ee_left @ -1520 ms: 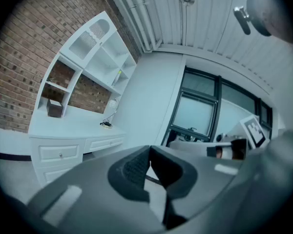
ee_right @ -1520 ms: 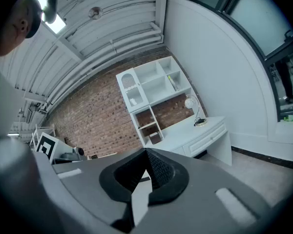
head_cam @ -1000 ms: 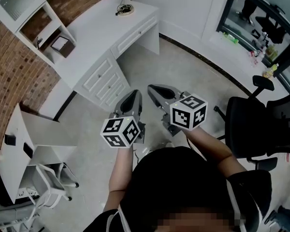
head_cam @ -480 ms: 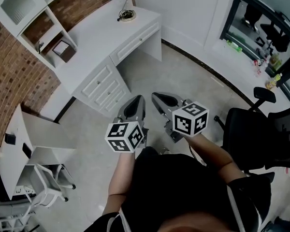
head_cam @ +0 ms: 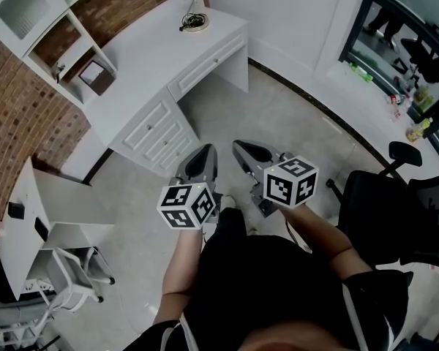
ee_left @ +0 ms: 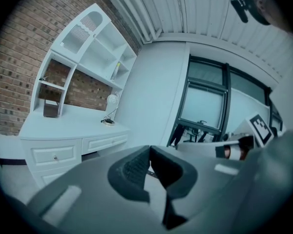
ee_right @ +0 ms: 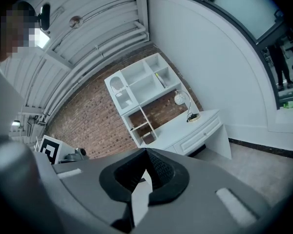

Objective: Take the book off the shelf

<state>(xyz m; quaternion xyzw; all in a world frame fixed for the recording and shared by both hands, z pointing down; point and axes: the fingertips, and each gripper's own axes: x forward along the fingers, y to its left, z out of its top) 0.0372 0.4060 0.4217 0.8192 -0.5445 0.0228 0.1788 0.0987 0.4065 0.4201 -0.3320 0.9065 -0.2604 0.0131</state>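
One shelf [head_cam: 84, 35] stands at far left on the white table [head_cam: 154, 50], against the brick wall. The book [ee_left: 116, 71] is probably the thin spine leaning in an upper compartment. It is untouched and well apart from both tools. Further right, the left hand-held gripper [head_cam: 201, 159] has its jaws closed on nothing. It is carried roughly level over the floor, likely just for the walk over. Just beside it, the right hand-held gripper [head_cam: 249, 152] is likewise closed and empty. Either would need to open before grasping.
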